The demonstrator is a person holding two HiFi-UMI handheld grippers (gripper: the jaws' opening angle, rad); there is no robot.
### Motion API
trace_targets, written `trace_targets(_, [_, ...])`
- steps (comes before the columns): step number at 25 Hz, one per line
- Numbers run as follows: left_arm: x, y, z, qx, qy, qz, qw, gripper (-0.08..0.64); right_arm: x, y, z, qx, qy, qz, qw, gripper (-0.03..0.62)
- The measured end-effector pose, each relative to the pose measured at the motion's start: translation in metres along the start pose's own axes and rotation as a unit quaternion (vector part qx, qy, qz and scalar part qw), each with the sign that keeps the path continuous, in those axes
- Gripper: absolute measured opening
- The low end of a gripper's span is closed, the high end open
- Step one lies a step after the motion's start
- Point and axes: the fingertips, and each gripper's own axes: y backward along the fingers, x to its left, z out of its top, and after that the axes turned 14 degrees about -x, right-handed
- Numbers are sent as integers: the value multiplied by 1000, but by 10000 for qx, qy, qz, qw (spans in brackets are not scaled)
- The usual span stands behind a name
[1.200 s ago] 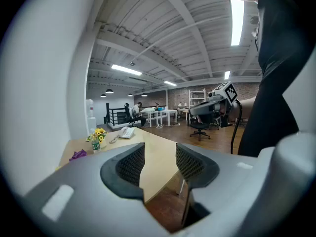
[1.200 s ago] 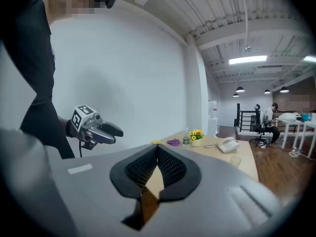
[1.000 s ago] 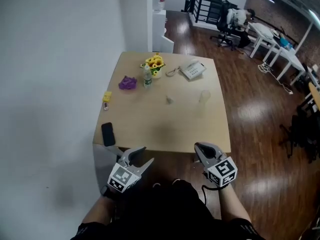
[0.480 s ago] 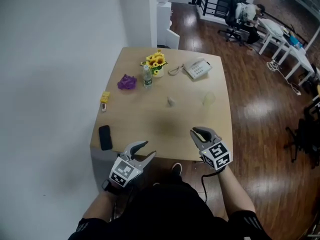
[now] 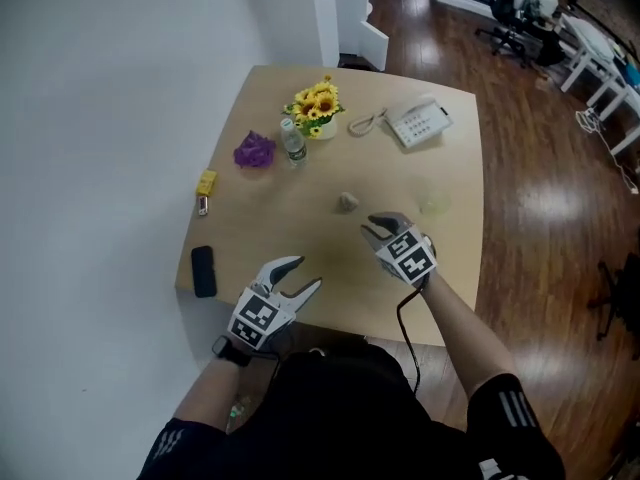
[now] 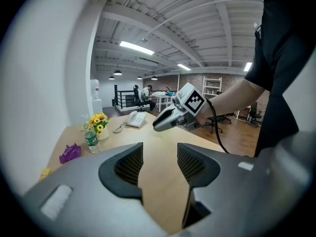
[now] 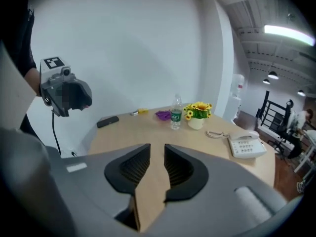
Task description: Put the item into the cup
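Currently right hand-held gripper (image 5: 370, 230) opening, empty, jaws well apart.

My jaws stand apart, only bare bench (image 6: 159, 181) between them. Ahead, the right gripper (image 6: 160, 124) hangs above it, jaws opening, nothing showing between. Sunflowers (image 6: 98, 120), bottle (image 6: 91, 141) and telephone (image 6: 135, 118) stand beyond.

White wall (image 5: 120, 118) meets dark wood floor (image 5: 545, 203).
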Motion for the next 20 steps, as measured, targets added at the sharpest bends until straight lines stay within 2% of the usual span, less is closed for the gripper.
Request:
trace_targets(4, [17,-32,-5,147,137,131,9997,215,-34,-47,-29,493,56,150,9987,107])
trace_targets(8, [26,-50,-20,342,253,153,9990,215,-50,-84,-56,872,21,296,9957,107])
trace_targets(20, [45,-66,-51,601,603,-52,9964,215,-66,-148,-119,1807,192,483,9822,107])
